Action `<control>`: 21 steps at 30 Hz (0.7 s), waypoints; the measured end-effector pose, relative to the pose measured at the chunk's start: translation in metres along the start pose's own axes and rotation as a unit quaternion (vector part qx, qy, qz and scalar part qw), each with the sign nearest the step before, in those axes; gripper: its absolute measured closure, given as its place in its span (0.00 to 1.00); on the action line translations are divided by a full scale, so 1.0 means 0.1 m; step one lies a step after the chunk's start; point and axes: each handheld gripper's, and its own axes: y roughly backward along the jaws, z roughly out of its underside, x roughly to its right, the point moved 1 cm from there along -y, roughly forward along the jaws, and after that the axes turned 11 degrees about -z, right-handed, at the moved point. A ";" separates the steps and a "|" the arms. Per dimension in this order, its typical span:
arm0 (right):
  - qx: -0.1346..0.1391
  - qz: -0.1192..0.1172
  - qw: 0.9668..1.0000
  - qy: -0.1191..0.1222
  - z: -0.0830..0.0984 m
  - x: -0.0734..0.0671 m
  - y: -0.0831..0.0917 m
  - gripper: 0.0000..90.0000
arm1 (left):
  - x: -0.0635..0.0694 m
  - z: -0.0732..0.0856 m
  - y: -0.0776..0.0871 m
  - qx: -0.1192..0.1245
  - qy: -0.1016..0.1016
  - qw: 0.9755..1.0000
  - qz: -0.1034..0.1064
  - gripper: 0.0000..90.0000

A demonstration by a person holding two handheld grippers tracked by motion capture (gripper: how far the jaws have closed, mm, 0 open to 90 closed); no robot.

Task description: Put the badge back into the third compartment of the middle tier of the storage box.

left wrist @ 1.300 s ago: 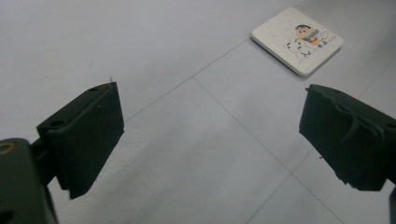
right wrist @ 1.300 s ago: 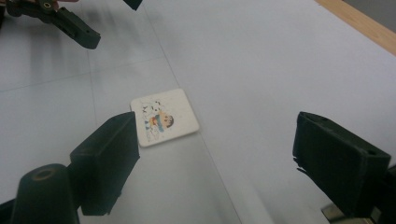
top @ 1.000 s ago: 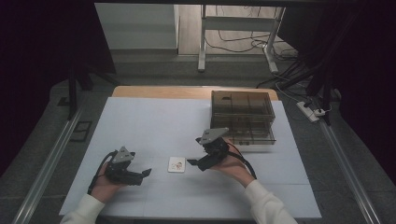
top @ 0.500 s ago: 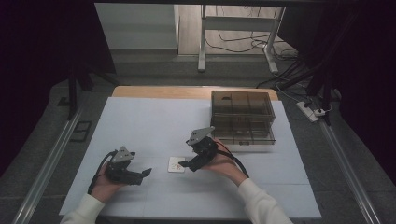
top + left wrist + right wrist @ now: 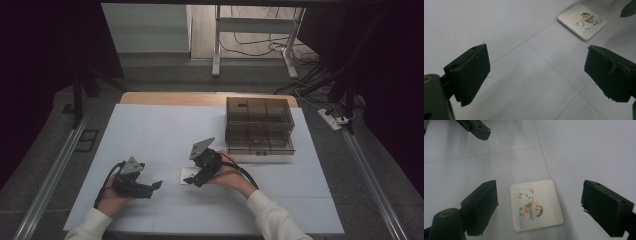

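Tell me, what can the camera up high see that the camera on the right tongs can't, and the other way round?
From the high view alone: the clear compartment box at the table's far right, the person's sleeves and hands, the floor, and cables beyond the table.

From the right gripper view alone: the cartoon figure printed on the small square tile, and the wide gap between the right tongs with the tile lying flat between them, untouched.

Both share the tile, the white table surface, and the left tongs, open and resting off to the side.
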 end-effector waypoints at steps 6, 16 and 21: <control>-0.016 -0.007 1.000 0.005 0.00 0.02 -0.10 0.15 | 0.00 0.00 0.00 0.000 0.001 1.000 0.000 0.07; -0.046 -0.011 0.999 0.003 0.05 0.04 -0.21 0.16 | -0.01 0.00 0.00 0.001 0.003 1.000 0.001 0.07; -0.056 -0.013 0.998 0.008 0.07 0.03 -0.25 0.17 | 0.00 0.01 0.00 0.001 0.001 1.000 0.001 0.07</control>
